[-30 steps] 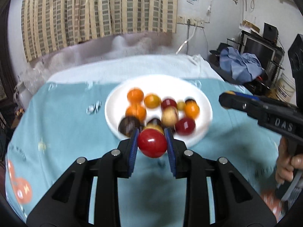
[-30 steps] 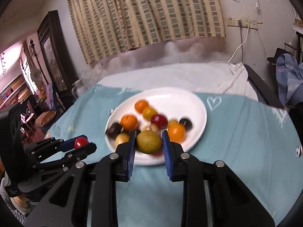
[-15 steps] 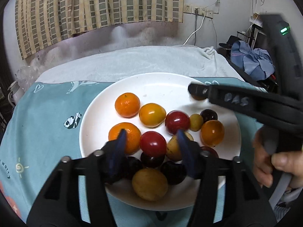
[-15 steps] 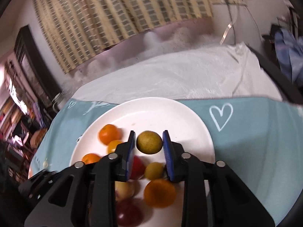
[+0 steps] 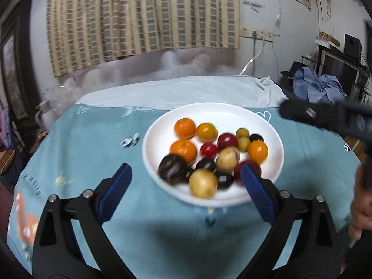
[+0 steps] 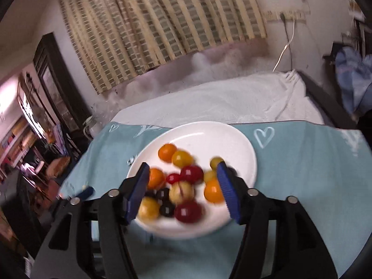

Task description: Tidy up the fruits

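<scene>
Your left gripper (image 5: 186, 181): jaws opening, spread wide, blue pads (image 5: 114, 191) clear of everything, nothing held. It sits over the near rim of the white plate (image 5: 274, 139), with a yellow fruit (image 5: 203, 183) and dark plums (image 5: 172, 168) in the gap. Your right gripper (image 6: 183, 190): jaws opening too, about half spread, pads (image 6: 229, 193) pressing on nothing. It hangs over the pile, with a small red fruit (image 6: 173, 178) and a pale split one (image 6: 181, 191) framed between the fingers. All fruits lie on the plate: oranges (image 5: 184, 127), red ones, small green-yellow ones (image 5: 243, 133). The plate rests on a teal cloth (image 5: 88, 144), with a white towel (image 5: 186, 90) behind. Your hand (image 5: 362, 202) shows at the right edge of the left view.
</scene>
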`<action>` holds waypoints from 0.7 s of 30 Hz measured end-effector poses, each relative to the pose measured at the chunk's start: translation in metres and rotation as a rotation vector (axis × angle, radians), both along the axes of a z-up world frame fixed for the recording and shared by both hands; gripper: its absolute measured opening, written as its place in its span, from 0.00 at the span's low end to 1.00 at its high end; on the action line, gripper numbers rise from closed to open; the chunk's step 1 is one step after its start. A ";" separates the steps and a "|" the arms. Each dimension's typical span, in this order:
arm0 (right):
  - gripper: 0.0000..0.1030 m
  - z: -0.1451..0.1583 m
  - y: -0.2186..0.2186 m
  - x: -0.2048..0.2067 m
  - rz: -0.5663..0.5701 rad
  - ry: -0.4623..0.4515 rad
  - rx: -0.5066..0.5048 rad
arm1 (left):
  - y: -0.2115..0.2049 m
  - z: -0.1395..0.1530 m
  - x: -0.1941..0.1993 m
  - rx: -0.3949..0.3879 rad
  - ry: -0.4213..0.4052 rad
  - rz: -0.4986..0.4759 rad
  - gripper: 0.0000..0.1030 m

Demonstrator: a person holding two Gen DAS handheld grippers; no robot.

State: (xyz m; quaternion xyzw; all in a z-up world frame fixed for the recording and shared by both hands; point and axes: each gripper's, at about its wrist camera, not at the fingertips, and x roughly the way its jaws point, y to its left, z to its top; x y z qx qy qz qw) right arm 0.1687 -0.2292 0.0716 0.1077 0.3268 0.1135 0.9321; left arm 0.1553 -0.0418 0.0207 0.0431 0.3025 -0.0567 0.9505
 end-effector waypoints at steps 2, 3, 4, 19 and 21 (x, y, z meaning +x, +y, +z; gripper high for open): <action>0.70 -0.005 0.004 -0.025 -0.014 -0.013 -0.076 | 0.005 -0.005 -0.019 -0.007 0.001 0.009 0.95; 0.70 -0.008 0.003 -0.034 -0.021 -0.015 -0.094 | 0.009 -0.010 -0.032 -0.010 0.005 0.015 0.96; 0.70 -0.013 0.002 -0.045 -0.033 -0.021 -0.100 | 0.011 -0.013 -0.040 -0.011 0.006 0.022 0.97; 0.95 -0.075 0.021 -0.077 -0.033 0.011 -0.318 | 0.041 -0.025 -0.065 -0.069 0.024 0.101 0.98; 0.95 -0.077 0.022 -0.076 -0.028 0.022 -0.320 | 0.038 -0.025 -0.065 -0.070 0.026 0.091 0.98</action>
